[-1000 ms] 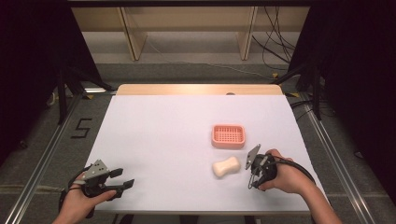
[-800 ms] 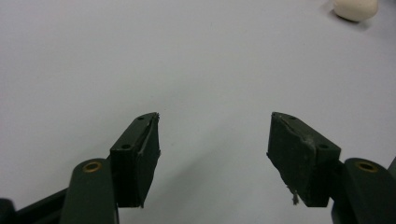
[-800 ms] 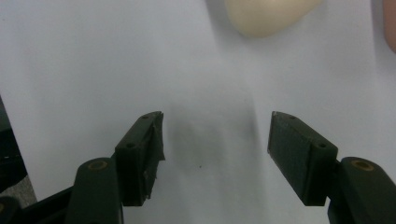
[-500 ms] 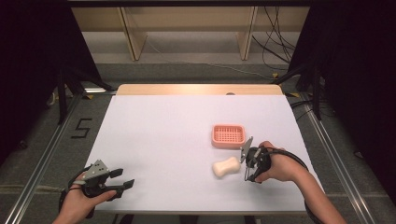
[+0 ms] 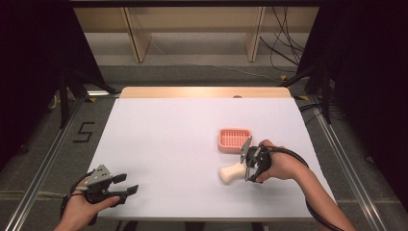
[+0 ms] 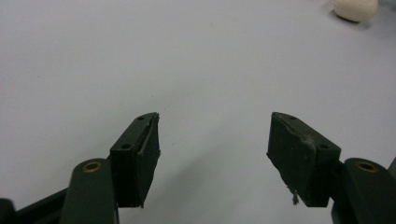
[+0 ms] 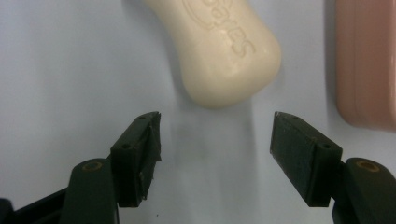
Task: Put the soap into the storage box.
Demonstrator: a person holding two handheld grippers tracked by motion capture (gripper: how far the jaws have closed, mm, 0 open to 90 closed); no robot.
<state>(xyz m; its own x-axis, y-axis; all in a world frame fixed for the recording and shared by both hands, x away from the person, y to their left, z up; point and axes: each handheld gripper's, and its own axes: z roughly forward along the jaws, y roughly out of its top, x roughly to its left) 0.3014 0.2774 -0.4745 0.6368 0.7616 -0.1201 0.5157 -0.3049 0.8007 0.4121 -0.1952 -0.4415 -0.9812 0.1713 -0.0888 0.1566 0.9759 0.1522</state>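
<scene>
Soap: lies near surface's right front corner, untouched.
Right tool: moved in since a second ago, jaws just widened, spread, soap just ahead.
Left tool: spread, empty, idle.
Tray: just behind soap.
Next: probably pinch soap.

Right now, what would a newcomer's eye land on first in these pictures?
Probably the cream soap bar, lying on the white table just ahead of the right gripper, whose jaws have just been opening and stand apart with nothing between them. Next, the pink soap dish, sitting just beyond the bar toward the table's right side. The left gripper rests open at the near left corner, far from both.
</scene>
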